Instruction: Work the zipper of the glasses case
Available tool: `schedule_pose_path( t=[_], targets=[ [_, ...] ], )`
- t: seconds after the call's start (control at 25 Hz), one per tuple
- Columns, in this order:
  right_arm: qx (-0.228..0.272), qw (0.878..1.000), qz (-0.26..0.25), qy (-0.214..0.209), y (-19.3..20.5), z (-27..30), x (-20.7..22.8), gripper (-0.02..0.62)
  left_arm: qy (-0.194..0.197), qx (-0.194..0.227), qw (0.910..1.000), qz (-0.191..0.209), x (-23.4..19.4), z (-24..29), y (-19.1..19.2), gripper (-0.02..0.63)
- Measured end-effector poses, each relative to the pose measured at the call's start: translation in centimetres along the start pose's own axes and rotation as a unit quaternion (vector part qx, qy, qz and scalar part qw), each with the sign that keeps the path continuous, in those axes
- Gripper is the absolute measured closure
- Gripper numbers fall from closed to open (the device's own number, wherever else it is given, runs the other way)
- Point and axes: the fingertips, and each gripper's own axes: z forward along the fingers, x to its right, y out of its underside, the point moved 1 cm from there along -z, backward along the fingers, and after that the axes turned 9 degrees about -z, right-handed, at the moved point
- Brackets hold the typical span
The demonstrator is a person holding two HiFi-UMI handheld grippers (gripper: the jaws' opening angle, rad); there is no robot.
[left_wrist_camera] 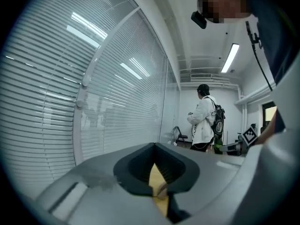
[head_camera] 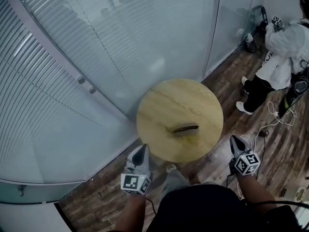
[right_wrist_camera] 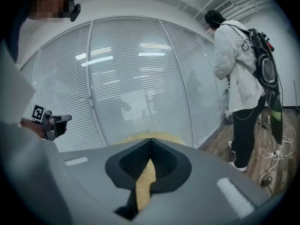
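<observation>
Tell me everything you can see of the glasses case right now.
The glasses case is a dark, slim, elongated shape lying flat on the round, light wood-look table. It sits right of centre, toward the person's side, with its long axis running across the head view. Whether it is zipped shut is too small to tell. Nothing touches it except the tabletop.

- Round table (head_camera: 166, 98), pale wood-grain top, standing just beside the curved wall.
- Curved glass wall (head_camera: 96, 57), slatted blinds behind the panes; two round metal fittings (head_camera: 81, 80) side by side on one panel.
- Floor (head_camera: 285, 149), dark wood planks.
- Second person (head_camera: 285, 45), white jacket, dark trousers, white shoes, standing well apart from the table, back turned; backpack (right_wrist_camera: 265, 64) worn on the shoulders.
- Light cord (head_camera: 270, 116), loose on the floor near that person's feet.
- Ceiling strip light (left_wrist_camera: 229, 57), lit.
</observation>
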Motion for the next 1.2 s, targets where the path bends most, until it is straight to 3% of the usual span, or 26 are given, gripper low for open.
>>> schedule_pose_path(
  t=[0.2,0.4,0.56,0.88,1.08,1.2],
  targets=[
    [0.006,1.0,-0.014,-0.017,-3.2,5.7,-3.4,0.59,0.017,-0.003,0.9998,0.004,-5.1,3.1,-3.3,0.604],
    [-0.009,0.999,-0.022,-0.03,-4.1,9.9,-5.8,0.59,0.021,-0.013,0.9996,-0.011,-8.5,6.3,-4.1,0.604],
    [-0.018,0.998,-0.027,-0.054,-3.6,11.3,-6.8,0.589,0.019,-0.017,0.9996,-0.012,-8.4,6.9,-3.8,0.604],
    [-0.045,0.993,-0.036,-0.1,-2.2,15.6,-4.3,0.589,-0.008,-0.023,0.9996,-0.015,-8.5,8.8,-4.3,0.604],
    [-0.055,0.991,-0.04,-0.113,-2.7,18.1,-3.1,0.589,-0.042,-0.027,0.9986,-0.019,-9.8,10.1,-3.9,0.604],
    [-0.068,0.982,-0.084,-0.153,-1.6,18.9,-2.9,0.523,-0.041,-0.025,0.9985,-0.026,-9.2,11.6,-2.7,0.604]
  ],
)
